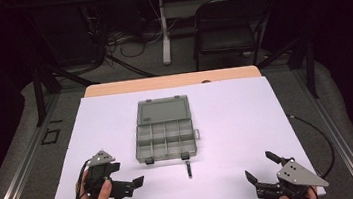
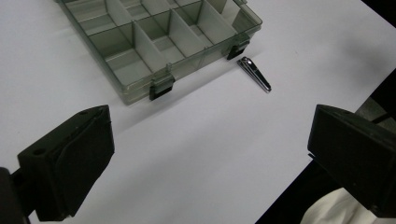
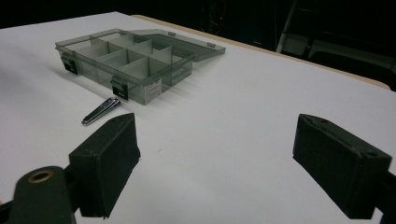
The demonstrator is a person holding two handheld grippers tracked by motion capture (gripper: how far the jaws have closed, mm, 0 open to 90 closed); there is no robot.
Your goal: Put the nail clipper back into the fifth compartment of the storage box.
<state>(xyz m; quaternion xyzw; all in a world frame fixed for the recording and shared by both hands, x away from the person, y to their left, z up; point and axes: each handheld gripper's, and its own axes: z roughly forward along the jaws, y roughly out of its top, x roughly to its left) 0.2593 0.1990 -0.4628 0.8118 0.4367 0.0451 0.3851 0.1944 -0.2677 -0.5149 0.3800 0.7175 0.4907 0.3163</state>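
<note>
- Broadly, a white worktop, bare around the few items on it, with both hands near its close edge.
- Grey transparent compartment box lying at the middle of the worktop, lid folded flat to the far side, compartments seemingly empty, two dark latches on the near wall.
- Left tool held low at the near left, jaws wide apart, nothing between them; aimed toward the box and the item in front of it.
- Right tool held at the near right, jaws also spread wide and holding nothing, well apart from the box.
- Small metal nail clipper flat on the worktop, just in front of the right latch of the box, between the two tools but touching neither.
- Likely risks, as a judgement only: thin and smooth clipper, so easy to push along the sheet instead of lifting; jaws arriving too high would close over it without grip; coming in from the near side could shove it against the box wall or catch the latch; a grip far from its middle could let it swing and drop before reaching a compartment.
</note>
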